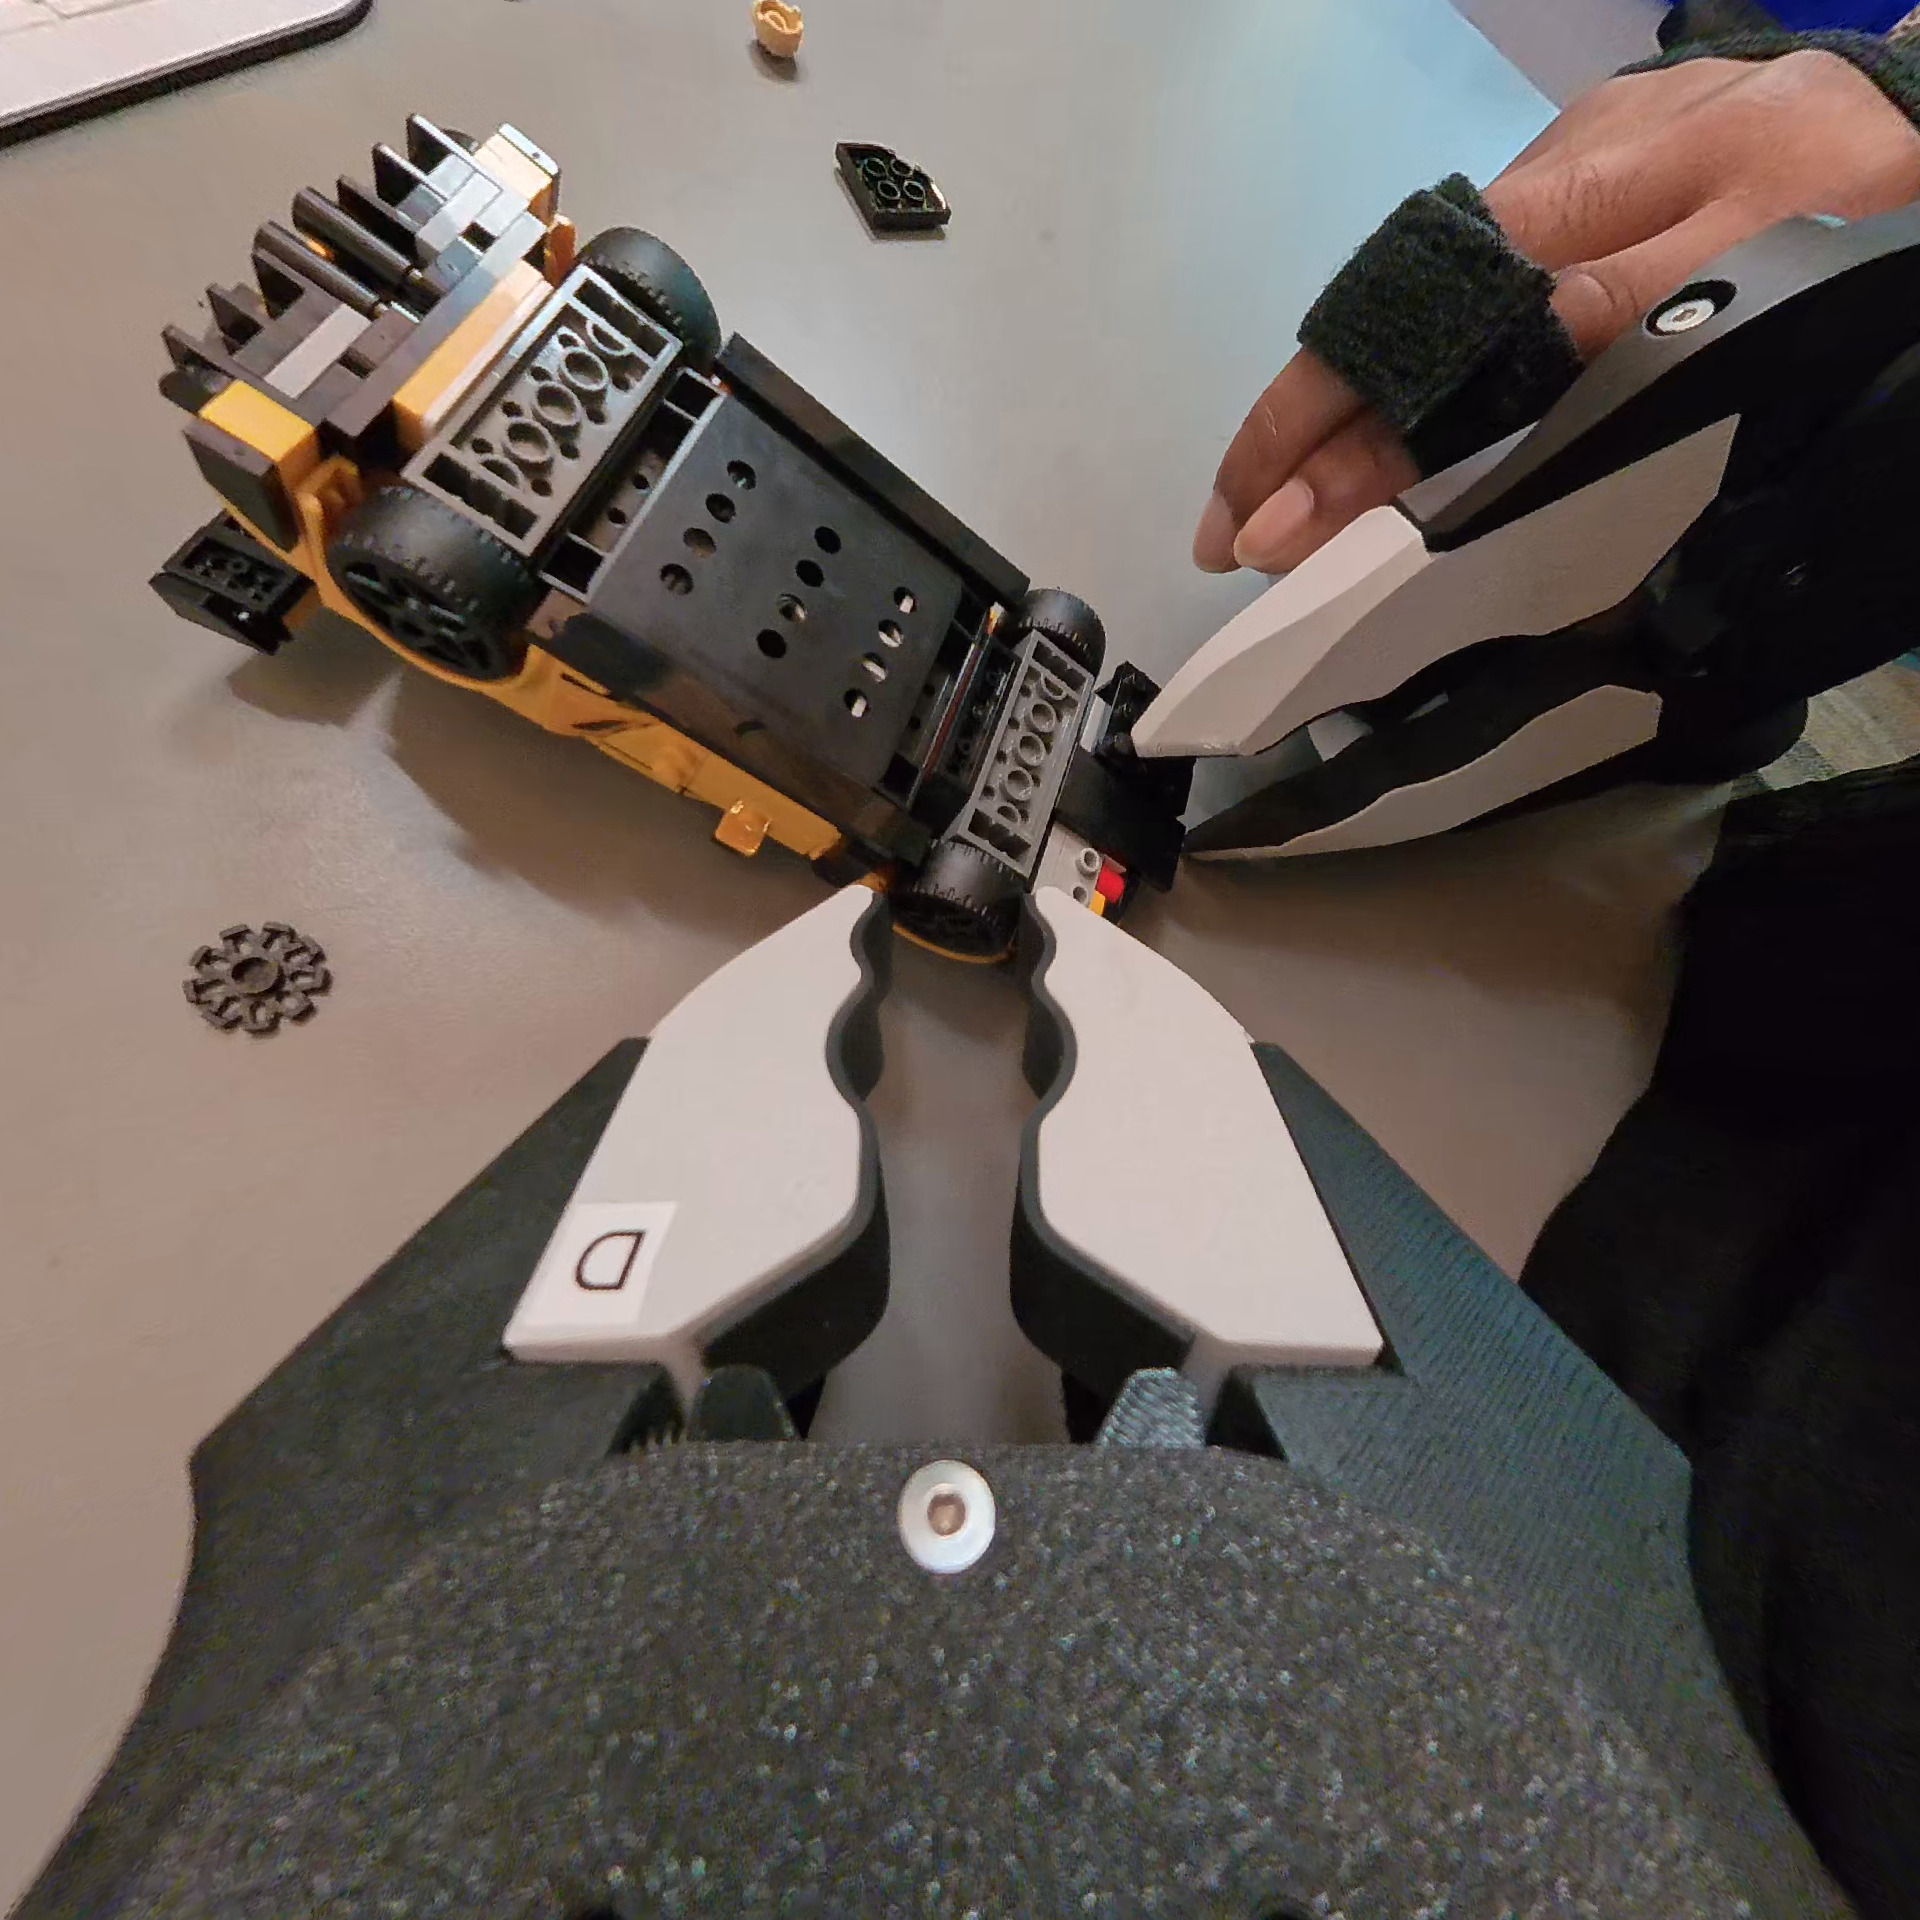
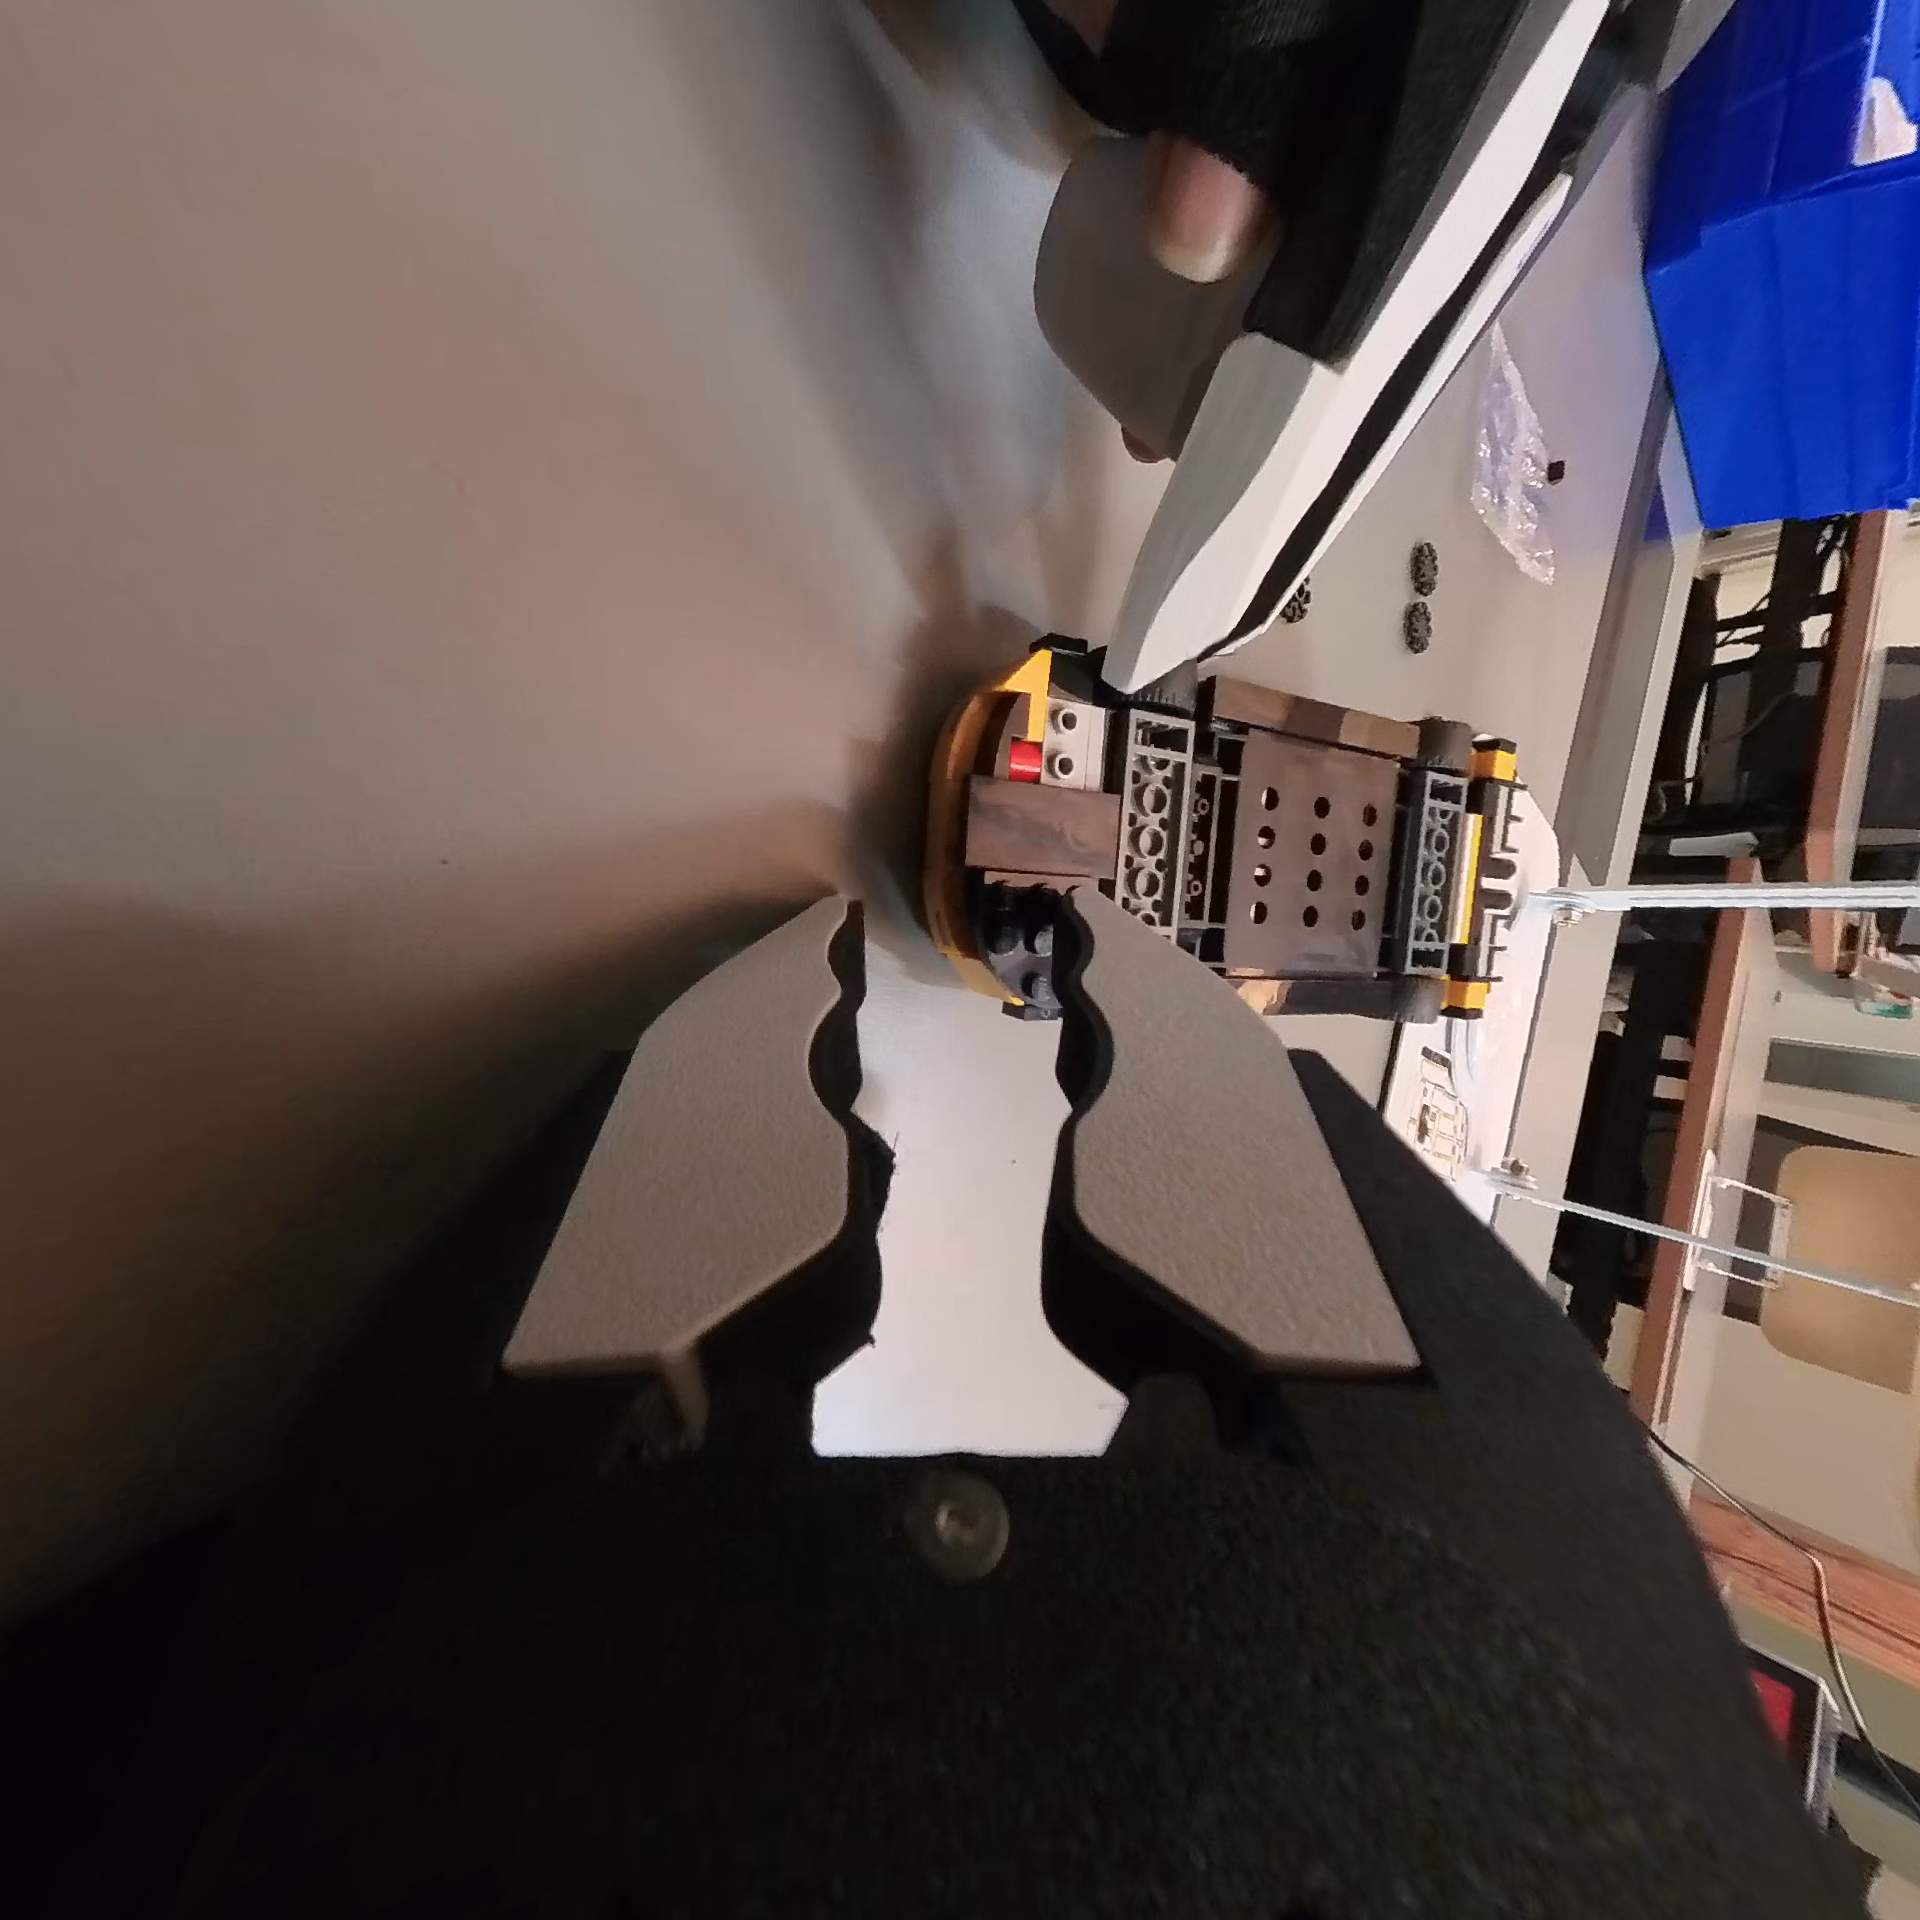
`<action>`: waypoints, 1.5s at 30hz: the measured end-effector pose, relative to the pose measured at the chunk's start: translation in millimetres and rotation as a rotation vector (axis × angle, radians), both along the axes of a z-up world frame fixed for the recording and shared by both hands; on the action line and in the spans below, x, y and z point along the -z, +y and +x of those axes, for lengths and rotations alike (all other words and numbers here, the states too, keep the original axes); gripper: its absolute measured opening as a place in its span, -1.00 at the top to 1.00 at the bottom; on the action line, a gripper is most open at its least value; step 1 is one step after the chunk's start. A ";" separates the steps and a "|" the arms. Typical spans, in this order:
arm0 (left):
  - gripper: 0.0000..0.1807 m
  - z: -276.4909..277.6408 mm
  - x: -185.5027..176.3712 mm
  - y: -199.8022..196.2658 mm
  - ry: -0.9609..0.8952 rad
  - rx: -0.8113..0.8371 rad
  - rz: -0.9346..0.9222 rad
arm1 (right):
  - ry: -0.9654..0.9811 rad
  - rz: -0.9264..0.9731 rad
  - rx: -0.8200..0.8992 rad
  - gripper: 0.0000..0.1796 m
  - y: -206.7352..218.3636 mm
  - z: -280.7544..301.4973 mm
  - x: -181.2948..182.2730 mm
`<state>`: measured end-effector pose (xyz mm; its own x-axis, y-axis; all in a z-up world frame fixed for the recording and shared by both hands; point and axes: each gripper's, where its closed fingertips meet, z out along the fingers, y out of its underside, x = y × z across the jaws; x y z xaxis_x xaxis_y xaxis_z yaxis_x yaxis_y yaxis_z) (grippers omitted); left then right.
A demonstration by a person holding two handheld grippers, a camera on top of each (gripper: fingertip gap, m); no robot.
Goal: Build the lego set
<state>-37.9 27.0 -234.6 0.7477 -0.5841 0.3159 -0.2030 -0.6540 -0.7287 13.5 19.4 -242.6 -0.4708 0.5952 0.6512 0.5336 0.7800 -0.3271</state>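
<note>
A yellow and black lego car (image 1: 769,561) lies tipped on the grey table (image 1: 468,1122) with its dark underside showing. My left gripper (image 1: 954,909) is shut on the car at a front wheel (image 1: 961,904). My right gripper (image 1: 1179,790) comes in from the right and is closed on the car's front end. In the right wrist view the right gripper (image 2: 958,914) has a black studded piece (image 2: 1013,956) on the car's (image 2: 1309,862) nose between its fingers. The left gripper's tip (image 2: 1127,665) touches the car's upper front corner there.
Loose parts lie on the table: a black spoked wheel hub (image 1: 255,977), a black curved plate (image 1: 894,187) and a tan piece (image 1: 777,26). A white flat device (image 1: 156,52) sits at the far left. A blue bin (image 2: 1787,260) and a plastic bag (image 2: 1512,468) stand beyond the car. About 6 centimetres separates my left fingertips from my right.
</note>
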 end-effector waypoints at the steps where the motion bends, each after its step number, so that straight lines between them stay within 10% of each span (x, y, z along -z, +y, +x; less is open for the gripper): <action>1: 0.75 0.0 0.0 -0.1 0.000 0.000 0.000 | -0.004 -0.004 0.002 0.62 -0.4 0.1 0.0; 45: 0.75 -0.3 -0.3 -1.1 0.000 0.008 0.001 | -0.136 -0.252 0.050 0.71 4.6 -1.1 -5.4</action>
<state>-38.2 25.9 -234.3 0.7430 -0.5904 0.3151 -0.2084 -0.6515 -0.7295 12.3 24.0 -237.2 -0.5093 0.7549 0.4131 0.6217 0.6547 -0.4300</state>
